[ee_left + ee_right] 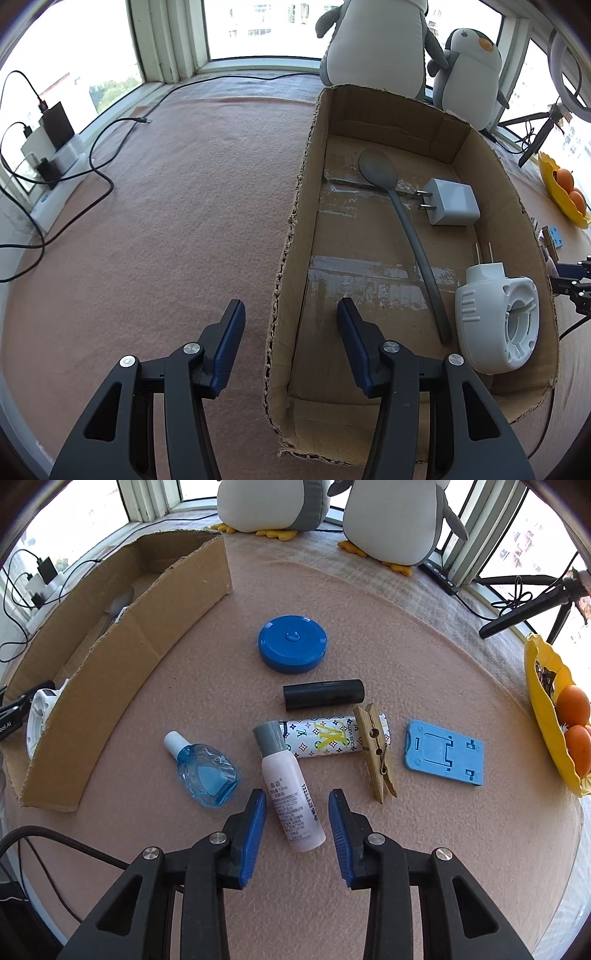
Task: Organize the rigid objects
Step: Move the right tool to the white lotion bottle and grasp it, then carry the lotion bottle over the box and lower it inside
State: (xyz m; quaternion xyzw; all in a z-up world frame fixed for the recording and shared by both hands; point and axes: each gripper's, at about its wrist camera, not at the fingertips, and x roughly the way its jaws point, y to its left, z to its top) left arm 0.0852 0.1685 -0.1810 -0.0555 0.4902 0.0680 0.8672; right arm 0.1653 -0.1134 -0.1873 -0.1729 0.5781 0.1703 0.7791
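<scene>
A cardboard box (295, 236) holds a grey spoon (406, 225), a white charger (448, 202) and a white plug-in device (495, 317). My left gripper (291, 314) is open and empty, astride the box's left wall. The box also shows in the right wrist view (122, 672). My right gripper (297, 805) is open, its fingers either side of a pink bottle (291, 797) lying on the mat. Near it lie a blue bottle (205, 771), a patterned tube (325, 738), a wooden clothespin (376, 753), a black cylinder (323, 694), a blue round case (291, 642) and a blue flat stand (445, 751).
Two penguin plush toys (332, 502) stand at the back by the window. A yellow dish with oranges (554, 716) sits at the right edge. Cables and chargers (48, 147) lie at the left. A black tripod (524, 605) stands at back right.
</scene>
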